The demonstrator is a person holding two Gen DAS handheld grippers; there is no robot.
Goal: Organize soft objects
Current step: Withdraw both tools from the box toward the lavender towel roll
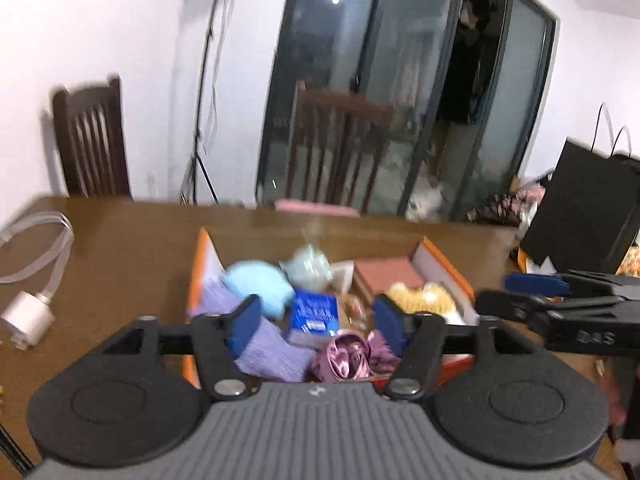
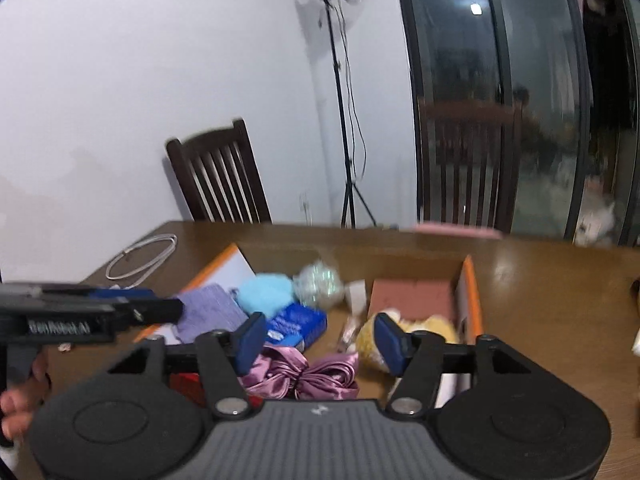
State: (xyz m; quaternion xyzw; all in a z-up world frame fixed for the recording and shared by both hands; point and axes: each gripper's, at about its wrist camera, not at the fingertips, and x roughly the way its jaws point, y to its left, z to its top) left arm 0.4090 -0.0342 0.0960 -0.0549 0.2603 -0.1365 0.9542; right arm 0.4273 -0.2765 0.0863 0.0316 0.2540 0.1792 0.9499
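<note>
Both pairs of jaws stand open with nothing between the pads: our left gripper (image 1: 318, 322) and our right gripper (image 2: 320, 338) each hang above the near end of the box (image 1: 442, 264), side by side.

The box sits on the table (image 1: 120, 264) and holds the soft things — a purple cloth (image 1: 272, 350), a pink satin bow (image 1: 350, 356), a blue pack (image 1: 316, 312), a light blue plush (image 1: 260, 284), a pale ball (image 1: 308, 266), a yellow plush (image 1: 424, 296) and a pink pad (image 1: 386, 274) at the far right corner.

The left view alone shows a white charger (image 1: 26, 318) at the end of its cable (image 1: 44, 248), and a black bag (image 1: 584, 220) on the table's right end. It also catches the right gripper coming in from the right edge.

The right view shows the bow spread whole — in the left view the fingers hide part of it — and a hand (image 2: 18, 408) on the left gripper's grip. The charger lies out of its frame; only the coiled cable shows.
</note>
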